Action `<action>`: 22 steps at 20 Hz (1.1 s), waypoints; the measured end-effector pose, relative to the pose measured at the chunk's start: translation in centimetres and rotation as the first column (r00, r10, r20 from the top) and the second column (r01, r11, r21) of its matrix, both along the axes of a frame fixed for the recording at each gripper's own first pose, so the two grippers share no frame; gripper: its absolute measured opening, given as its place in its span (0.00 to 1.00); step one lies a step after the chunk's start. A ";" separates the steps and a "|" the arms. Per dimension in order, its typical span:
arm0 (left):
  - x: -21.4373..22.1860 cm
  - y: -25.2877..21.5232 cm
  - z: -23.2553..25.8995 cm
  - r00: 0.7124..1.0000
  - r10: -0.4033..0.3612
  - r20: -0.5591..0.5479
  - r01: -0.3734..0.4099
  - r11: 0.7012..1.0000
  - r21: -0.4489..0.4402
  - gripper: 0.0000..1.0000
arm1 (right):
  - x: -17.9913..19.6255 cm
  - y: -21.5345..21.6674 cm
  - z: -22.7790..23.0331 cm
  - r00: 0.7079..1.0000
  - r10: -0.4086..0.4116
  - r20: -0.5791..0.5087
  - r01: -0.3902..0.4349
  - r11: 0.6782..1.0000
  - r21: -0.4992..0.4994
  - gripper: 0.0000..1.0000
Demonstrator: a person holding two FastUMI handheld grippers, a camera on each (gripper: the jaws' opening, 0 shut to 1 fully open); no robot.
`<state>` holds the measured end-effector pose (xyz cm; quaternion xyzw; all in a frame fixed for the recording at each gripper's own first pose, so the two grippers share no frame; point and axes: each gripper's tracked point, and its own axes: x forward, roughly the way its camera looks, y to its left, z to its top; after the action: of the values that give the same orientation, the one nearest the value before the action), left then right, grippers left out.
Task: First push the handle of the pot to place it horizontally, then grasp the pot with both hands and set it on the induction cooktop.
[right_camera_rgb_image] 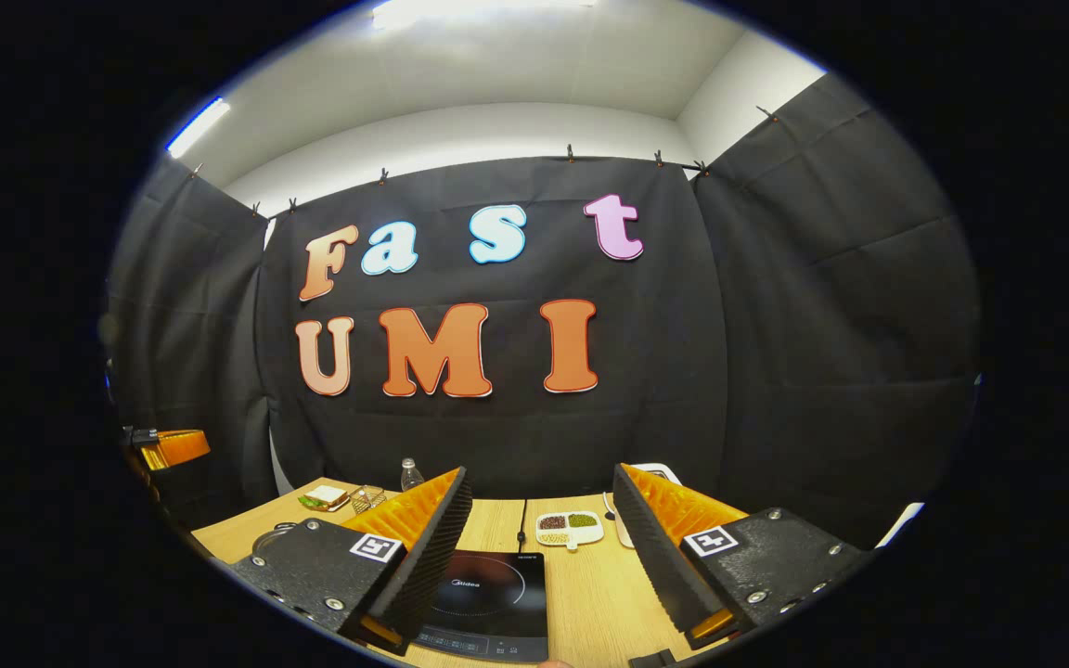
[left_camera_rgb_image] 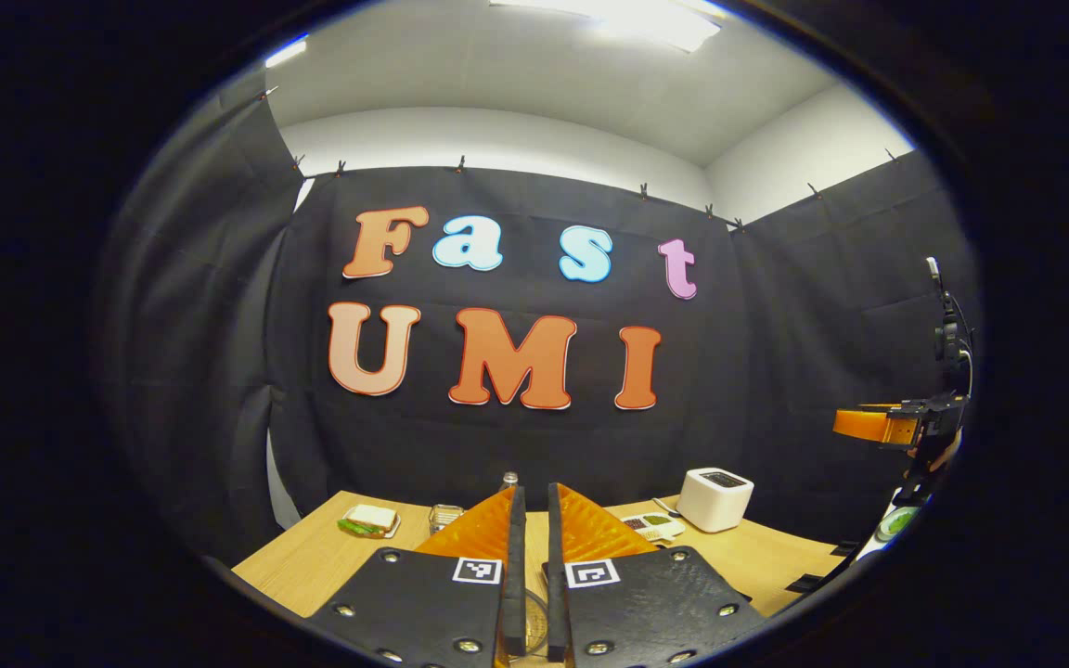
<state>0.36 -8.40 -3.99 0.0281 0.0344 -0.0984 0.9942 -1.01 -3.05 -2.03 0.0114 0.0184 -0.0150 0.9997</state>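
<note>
R fingers (right_camera_rgb_image: 534, 529) wide w/ cooktop (right_camera_rgb_image: 488, 594) between; L fingers (left_camera_rgb_image: 532, 547) nearly closed, empty.

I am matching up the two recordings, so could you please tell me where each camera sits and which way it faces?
Left gripper view: rides on the left gripper, faces the booth's back wall over the table; own fingers nearly closed; the other gripper at far right.
Right gripper view: rides on the right gripper, faces the same wall, above the cooktop; own fingers wide apart.
Shared: the sandwich, the bottle and the table.
</note>
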 end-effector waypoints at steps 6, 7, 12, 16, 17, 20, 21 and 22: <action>-0.2 0.2 -1.7 0.999 -0.012 -0.043 0.013 1.000 0.015 0.02 | 0.0 -0.1 0.2 1.000 -0.009 -0.001 0.009 1.000 -0.009 0.95; -0.3 0.1 -2.2 0.998 -0.022 -0.054 0.023 1.000 0.011 0.02 | 0.0 -0.1 0.1 1.000 -0.007 0.001 0.007 1.000 -0.007 0.95; -1.8 -1.0 -4.8 0.988 -0.084 -0.132 0.084 0.996 -0.004 0.02 | 0.0 0.3 -0.1 1.000 -0.004 -0.005 0.004 1.000 -0.013 0.95; -2.3 -0.6 -6.8 0.979 -0.091 -0.181 0.095 0.995 0.015 0.02 | 0.0 0.9 -0.3 1.000 0.003 -0.011 -0.003 1.000 -0.004 0.95; -2.6 -0.7 -7.6 0.976 -0.092 -0.199 0.098 0.995 0.022 0.02 | 0.0 0.9 -0.3 1.000 0.004 -0.011 -0.004 1.000 -0.005 0.95; -3.2 -0.4 -10.4 0.962 -0.084 -0.261 0.095 0.995 0.026 0.02 | -0.1 1.0 -0.4 1.000 0.004 -0.013 -0.005 1.000 -0.013 0.95; -3.4 -0.5 -11.7 0.954 -0.085 -0.287 0.098 0.995 0.032 0.02 | -0.1 1.2 -0.5 1.000 0.007 -0.014 -0.007 1.000 -0.013 0.95; -3.7 -0.3 -12.8 0.947 -0.082 -0.312 0.100 0.994 0.044 0.02 | 0.0 1.3 -0.7 1.000 0.008 -0.016 -0.008 1.000 -0.011 0.95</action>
<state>-3.37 -8.74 -16.75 0.0433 0.1914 -0.1463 0.9696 -1.03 -1.79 -2.71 0.0059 0.0262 -0.0111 0.9996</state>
